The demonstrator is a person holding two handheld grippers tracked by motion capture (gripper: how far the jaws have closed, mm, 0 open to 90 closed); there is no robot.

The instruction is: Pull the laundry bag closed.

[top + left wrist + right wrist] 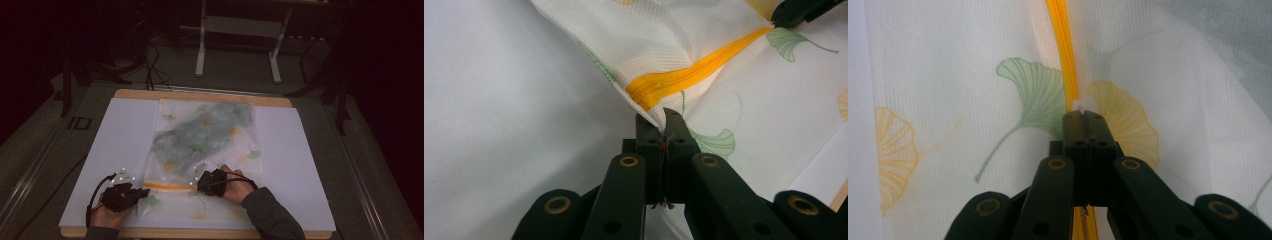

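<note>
Mesh bag (205, 145) lies centre frame in the high view, both grippers low at its orange zipper (165, 187). Left gripper view: left gripper (663, 120) is clamped on the bag's corner beside the zipper end. Right gripper view: right gripper (1083, 117) is pinched on a small white tab, seemingly the slider. A zipper pull looks underway; next comes a straight drag along the track.

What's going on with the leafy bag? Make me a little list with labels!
bag: white mesh bag with leaf prints, something greenish inside
zipper: orange zipper near the person's end
left gripper: shut on the bag's corner beside the zipper's end
right gripper: shut on the small white pull on the zipper
underneath: white sheet on a wooden board
</note>
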